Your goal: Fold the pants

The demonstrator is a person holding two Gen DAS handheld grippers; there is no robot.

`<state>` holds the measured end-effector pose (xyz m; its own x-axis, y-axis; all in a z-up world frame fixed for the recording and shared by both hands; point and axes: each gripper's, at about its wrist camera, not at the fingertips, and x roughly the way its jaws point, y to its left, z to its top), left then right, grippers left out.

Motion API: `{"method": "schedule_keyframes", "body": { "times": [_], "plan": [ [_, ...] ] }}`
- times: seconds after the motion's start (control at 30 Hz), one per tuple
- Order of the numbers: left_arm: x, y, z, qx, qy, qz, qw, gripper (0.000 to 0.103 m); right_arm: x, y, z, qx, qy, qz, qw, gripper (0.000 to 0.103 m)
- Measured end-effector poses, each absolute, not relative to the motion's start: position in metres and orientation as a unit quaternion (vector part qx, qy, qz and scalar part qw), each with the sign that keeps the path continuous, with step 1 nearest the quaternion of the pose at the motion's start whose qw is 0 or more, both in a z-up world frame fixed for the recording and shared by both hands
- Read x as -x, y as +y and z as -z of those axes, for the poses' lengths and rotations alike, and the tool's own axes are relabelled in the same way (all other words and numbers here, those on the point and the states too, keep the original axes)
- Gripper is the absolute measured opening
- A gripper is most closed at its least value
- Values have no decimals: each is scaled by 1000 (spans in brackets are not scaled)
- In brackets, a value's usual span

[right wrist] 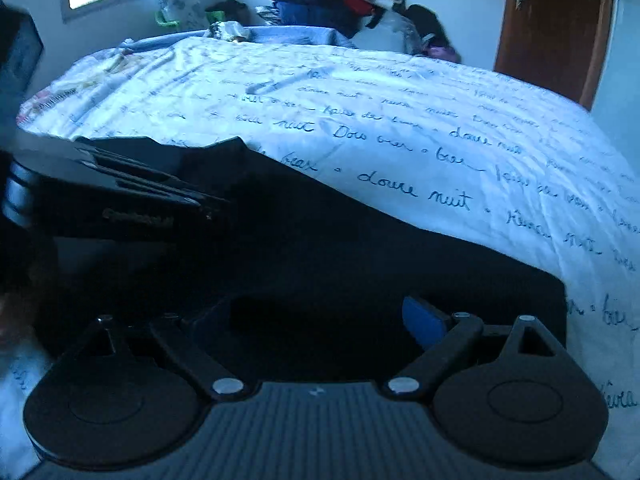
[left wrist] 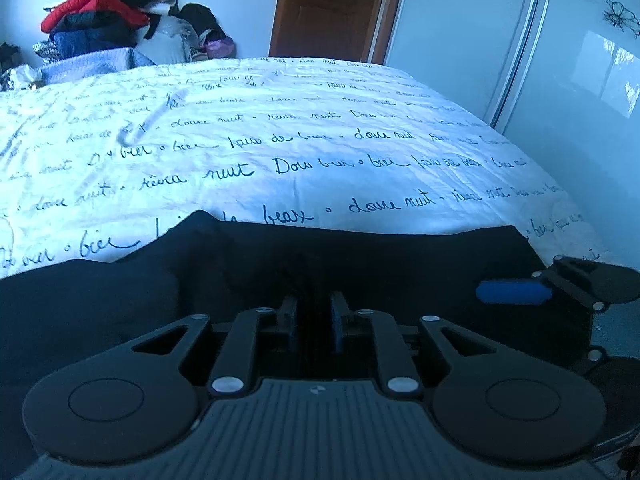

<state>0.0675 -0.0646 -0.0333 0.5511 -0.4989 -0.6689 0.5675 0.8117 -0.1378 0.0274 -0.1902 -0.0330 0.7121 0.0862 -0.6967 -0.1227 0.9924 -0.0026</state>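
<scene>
Matt black cloth pants [left wrist: 360, 264] on creased white cotton bedsheet [left wrist: 280, 128]; glossy wardrobe doors [left wrist: 580, 92]; varnished brown wooden door [left wrist: 332, 8].

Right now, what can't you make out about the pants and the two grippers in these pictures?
- Pants: both views, dark on dark; folds, waistband and legs unreadable, near part hidden by gripper bodies.
- Left gripper: fingers nearly together; cloth between them indistinguishable.
- Right gripper: its left finger lost in shadow; only the blue pad shows.

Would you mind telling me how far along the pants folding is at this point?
Done: the black pants lie flat near the bed's edge. In hand: left gripper nearly closed at the cloth, grip unclear; right gripper open over it. Left: whether any fold exists is unclear, so folding likely remains.
</scene>
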Motion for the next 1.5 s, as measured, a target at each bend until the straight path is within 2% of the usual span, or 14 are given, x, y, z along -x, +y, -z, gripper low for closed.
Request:
{"method": "schedule_keyframes", "body": {
  "times": [0.07, 0.13, 0.17, 0.7, 0.77, 1.03, 1.17, 1.3, 1.5],
  "plan": [
    [-64, -62, 30, -51, 355, 298, 885, 47, -25, -187, 29, 18, 365, -59, 929, 94],
    [-61, -59, 26, -56, 341, 287, 893, 62, -24, -186, 27, 7, 359, -61, 931, 94],
    [-60, -58, 24, -59, 335, 281, 897, 63, -27, -185, 29, 7, 362, -58, 930, 94],
    [-57, -45, 23, -106, 315, 222, 917, 72, -38, -168, 36, 19, 363, -34, 931, 94],
    [-61, -42, 23, -103, 316, 205, 921, 76, -37, -166, 34, 18, 359, -33, 933, 94],
    [-76, -28, 27, -115, 333, 145, 925, 77, -55, -159, 37, 19, 370, -39, 928, 94],
    [-78, -15, 31, -100, 328, 146, 928, 85, -44, -152, 29, 22, 353, -48, 934, 94],
    [-96, -13, 42, -93, 356, 129, 921, 86, -50, -144, 36, 42, 364, -54, 929, 94],
    [-80, -2, 25, -96, 341, 120, 927, 85, -42, -140, 24, 32, 346, -66, 935, 94]
  ]
}}
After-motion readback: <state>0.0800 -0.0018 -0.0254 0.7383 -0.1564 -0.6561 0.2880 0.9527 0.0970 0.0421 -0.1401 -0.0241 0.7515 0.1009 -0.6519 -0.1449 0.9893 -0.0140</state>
